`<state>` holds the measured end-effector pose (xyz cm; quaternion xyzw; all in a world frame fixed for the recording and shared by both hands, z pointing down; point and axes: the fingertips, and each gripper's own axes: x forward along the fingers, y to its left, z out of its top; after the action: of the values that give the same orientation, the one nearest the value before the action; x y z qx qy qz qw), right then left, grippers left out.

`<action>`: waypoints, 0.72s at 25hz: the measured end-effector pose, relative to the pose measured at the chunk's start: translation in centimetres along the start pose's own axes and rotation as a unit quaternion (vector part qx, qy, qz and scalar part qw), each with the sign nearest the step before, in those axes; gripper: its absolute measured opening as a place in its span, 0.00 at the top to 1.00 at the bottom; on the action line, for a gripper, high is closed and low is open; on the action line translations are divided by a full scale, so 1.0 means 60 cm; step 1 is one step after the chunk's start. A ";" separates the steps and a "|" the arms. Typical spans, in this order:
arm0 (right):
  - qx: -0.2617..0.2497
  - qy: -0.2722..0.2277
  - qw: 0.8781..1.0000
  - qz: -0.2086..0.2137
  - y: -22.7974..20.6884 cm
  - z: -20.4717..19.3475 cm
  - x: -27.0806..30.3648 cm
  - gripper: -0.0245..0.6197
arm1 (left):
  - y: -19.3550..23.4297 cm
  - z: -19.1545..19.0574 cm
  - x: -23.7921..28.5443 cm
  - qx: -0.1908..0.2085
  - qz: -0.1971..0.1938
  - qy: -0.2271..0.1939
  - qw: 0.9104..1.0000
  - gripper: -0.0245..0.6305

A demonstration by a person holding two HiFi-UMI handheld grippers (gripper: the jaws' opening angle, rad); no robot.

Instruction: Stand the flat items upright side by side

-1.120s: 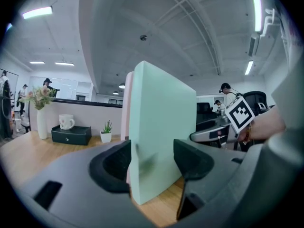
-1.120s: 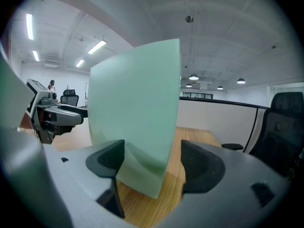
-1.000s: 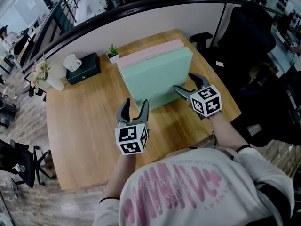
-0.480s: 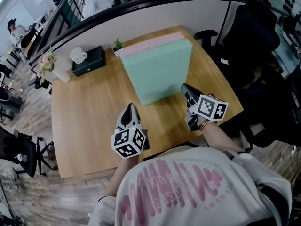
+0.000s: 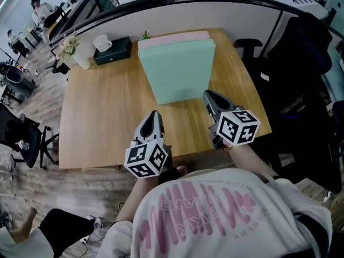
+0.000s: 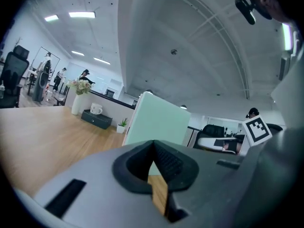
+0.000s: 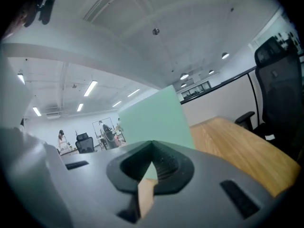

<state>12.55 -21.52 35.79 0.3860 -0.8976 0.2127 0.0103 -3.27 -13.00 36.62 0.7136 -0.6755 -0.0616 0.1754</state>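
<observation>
A mint-green flat panel point(image 5: 177, 71) stands upright on the wooden table point(image 5: 97, 117), with a pink panel point(image 5: 172, 36) upright right behind it, face to face. My left gripper point(image 5: 155, 114) hovers near the table's front edge, shut and empty, a little short of the green panel's left lower corner. My right gripper point(image 5: 207, 94) is shut and empty too, just off the panel's right lower corner and apart from it. The left gripper view shows the green panel point(image 6: 159, 122) ahead past the closed jaws point(image 6: 153, 142). In the right gripper view the same panel point(image 7: 152, 120) rises beyond the closed jaws point(image 7: 152, 145).
At the table's back left stand a black box point(image 5: 113, 50) with a white mug point(image 5: 101, 42), a vase of flowers point(image 5: 75, 52) and a small plant point(image 5: 146, 35). A low partition runs behind the table. A black office chair point(image 5: 306, 42) is at the right.
Both grippers stood open beside the green panel a second ago; both jaws have since shut on nothing. Both hands have drawn back toward the table's front edge.
</observation>
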 end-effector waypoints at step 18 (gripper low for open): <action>-0.044 0.043 0.998 0.032 -0.019 -0.074 -0.214 0.97 | -0.159 -0.088 -0.150 0.001 0.040 -0.012 0.999 0.96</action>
<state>21.71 -11.68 37.90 0.3467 -0.9168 0.1893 0.0589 6.73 -3.01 37.03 0.6851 -0.7059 -0.0626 0.1689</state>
